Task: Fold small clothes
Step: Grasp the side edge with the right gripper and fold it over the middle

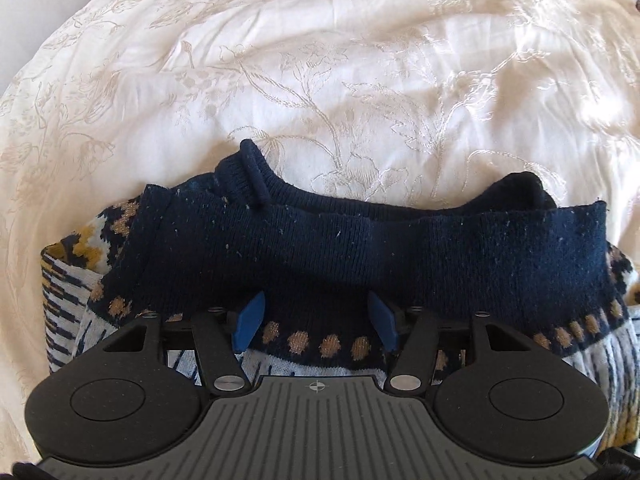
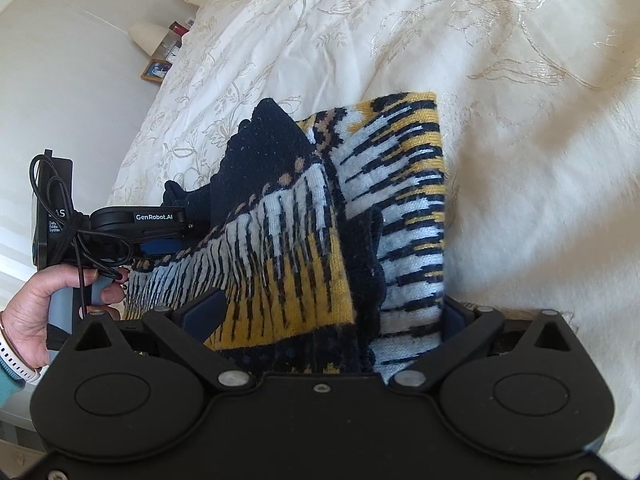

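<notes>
While the knitted sweater [image 1: 360,240] sits bunched on the white bedspread [image 1: 320,60], the left gripper [image 1: 316,320] has its blue fingers spread wide over the navy yoke at 6 o'clock. The right gripper [image 2: 328,316] is wide too, with the striped knit filling the gap.

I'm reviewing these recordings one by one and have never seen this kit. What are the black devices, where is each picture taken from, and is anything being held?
No robot here: a person holds a two-finger gripper in each hand, with a fisheye camera on each looking along its fingers. The left view shows the left gripper open over the navy band of a patterned knit sweater. The right view shows the right gripper open around the bunched sweater, plus the person's hand on the other gripper's handle. The sweater lies on a white embroidered bedspread. Neither gripper looks clamped.
</notes>
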Demonstrator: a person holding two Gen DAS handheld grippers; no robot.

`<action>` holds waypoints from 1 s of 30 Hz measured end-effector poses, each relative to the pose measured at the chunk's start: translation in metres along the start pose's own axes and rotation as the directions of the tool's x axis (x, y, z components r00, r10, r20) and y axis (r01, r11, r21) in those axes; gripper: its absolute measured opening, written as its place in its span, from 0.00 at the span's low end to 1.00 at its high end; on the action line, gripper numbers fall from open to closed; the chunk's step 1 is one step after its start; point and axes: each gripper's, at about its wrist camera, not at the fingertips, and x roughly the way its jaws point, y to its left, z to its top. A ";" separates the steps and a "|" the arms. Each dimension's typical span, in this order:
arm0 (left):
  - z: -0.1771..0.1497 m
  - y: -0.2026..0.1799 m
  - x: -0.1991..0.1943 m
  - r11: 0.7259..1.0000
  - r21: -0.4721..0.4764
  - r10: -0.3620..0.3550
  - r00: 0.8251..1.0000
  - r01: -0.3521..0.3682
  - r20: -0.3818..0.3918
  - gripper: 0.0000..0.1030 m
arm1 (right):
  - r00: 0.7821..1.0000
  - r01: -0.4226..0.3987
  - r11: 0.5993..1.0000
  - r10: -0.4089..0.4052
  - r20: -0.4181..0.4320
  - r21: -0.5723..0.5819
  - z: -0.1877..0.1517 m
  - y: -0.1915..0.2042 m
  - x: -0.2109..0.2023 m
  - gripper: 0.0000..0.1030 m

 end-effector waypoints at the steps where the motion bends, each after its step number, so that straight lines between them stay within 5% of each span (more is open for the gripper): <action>1: -0.002 0.003 -0.006 1.000 -0.011 -0.009 1.000 0.009 0.001 0.53 | 1.000 -0.002 1.000 0.002 0.002 0.004 -0.001 -0.001 -0.001 1.00; 8: -0.038 0.031 -0.054 0.993 -0.112 -0.033 0.999 0.035 0.018 0.52 | 0.999 0.020 0.999 -0.019 -0.028 0.045 0.008 0.001 -0.003 0.93; 10: -0.056 0.042 -0.065 0.991 -0.129 -0.036 0.999 0.036 0.006 0.52 | 0.998 0.053 0.998 -0.053 -0.018 0.030 0.008 0.003 -0.005 0.67; 16: -0.111 0.071 -0.086 0.991 -0.131 -0.034 0.999 0.028 -0.043 0.52 | 0.997 0.074 0.996 -0.074 -0.003 0.056 0.007 0.009 -0.014 0.40; 30: -0.155 0.148 -0.109 0.987 -0.124 -0.110 0.993 0.106 -0.031 0.52 | 0.972 0.236 0.963 -0.233 0.041 -0.127 0.019 0.139 -0.021 0.33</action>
